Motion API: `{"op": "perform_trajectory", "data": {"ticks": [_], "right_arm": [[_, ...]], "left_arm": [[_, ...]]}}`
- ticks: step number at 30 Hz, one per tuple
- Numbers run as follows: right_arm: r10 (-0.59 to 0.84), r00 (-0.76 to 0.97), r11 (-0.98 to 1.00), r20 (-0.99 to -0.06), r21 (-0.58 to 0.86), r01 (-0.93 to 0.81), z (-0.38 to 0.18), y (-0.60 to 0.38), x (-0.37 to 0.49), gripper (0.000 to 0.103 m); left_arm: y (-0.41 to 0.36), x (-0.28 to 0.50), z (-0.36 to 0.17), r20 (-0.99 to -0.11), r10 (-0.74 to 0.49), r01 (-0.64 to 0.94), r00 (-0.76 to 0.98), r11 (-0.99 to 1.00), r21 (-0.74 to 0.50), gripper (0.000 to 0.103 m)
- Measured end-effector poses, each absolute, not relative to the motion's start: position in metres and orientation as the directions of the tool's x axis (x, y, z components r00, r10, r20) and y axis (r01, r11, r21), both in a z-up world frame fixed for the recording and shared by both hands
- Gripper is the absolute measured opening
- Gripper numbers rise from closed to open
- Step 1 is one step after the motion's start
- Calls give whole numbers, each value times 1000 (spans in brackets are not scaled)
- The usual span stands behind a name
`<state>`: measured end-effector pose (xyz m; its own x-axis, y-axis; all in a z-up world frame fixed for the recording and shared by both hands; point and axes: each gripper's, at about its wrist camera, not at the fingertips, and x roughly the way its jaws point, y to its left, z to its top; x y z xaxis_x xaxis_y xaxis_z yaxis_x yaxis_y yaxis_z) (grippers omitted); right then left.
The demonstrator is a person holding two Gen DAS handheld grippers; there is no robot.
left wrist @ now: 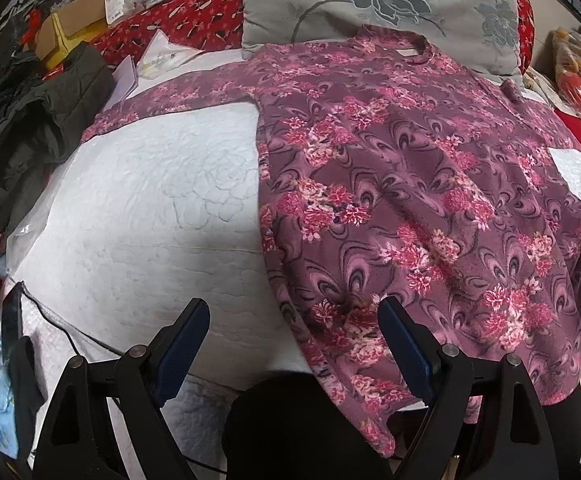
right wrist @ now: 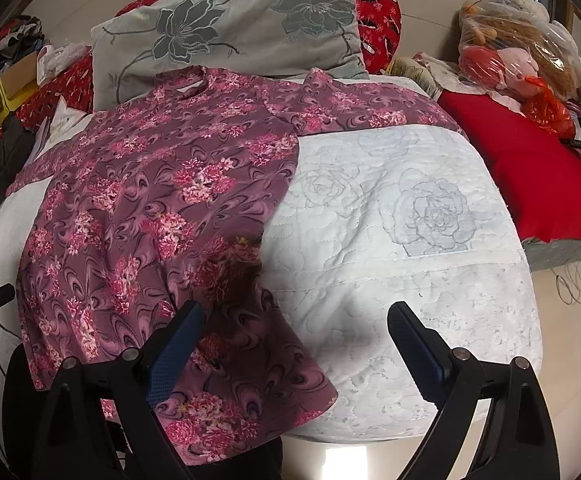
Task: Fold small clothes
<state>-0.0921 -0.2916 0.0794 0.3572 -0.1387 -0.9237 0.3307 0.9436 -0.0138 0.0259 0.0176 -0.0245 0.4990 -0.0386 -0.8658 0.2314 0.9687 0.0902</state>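
Observation:
A purple long-sleeved top with pink flowers (left wrist: 410,184) lies spread flat on a white quilted bed (left wrist: 150,208), collar toward the pillow, sleeves out to both sides. It also shows in the right wrist view (right wrist: 150,208). My left gripper (left wrist: 294,320) is open and empty, above the top's lower left hem. My right gripper (right wrist: 294,324) is open and empty, above the top's lower right hem and the white quilt (right wrist: 410,240).
A grey flowered pillow (left wrist: 370,0) lies behind the collar. A dark green jacket (left wrist: 38,128) and a cardboard box (left wrist: 70,24) sit at the left. A red cushion (right wrist: 538,184) and bagged plush toys (right wrist: 522,48) sit at the right. A black cable (left wrist: 70,332) runs along the bed's front edge.

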Motion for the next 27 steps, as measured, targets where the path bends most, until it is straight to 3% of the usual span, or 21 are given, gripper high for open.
{"op": "perform_trajectory", "data": {"ticks": [12, 19, 25, 26, 27], "right_arm": [[-135, 342, 944, -930, -16, 331, 73, -292, -90, 93], [-143, 281, 942, -949, -43, 333, 56, -302, -97, 93], [-90, 205, 941, -975, -16, 337, 27, -306, -106, 92], [-82, 194, 945, -978, -14, 327, 22, -304, -107, 90], [-74, 182, 949, -980, -13, 315, 18, -302, -108, 81]], "left_arm": [[19, 32, -30, -878, -39, 231, 476, 969, 83, 86], [53, 59, -51, -950, -53, 126, 309, 992, -14, 86], [38, 56, -72, -975, -104, 184, 197, 981, -67, 85], [33, 55, -76, -977, -113, 198, 179, 977, -77, 79], [28, 54, -79, -978, -125, 214, 164, 973, -88, 71]]}}
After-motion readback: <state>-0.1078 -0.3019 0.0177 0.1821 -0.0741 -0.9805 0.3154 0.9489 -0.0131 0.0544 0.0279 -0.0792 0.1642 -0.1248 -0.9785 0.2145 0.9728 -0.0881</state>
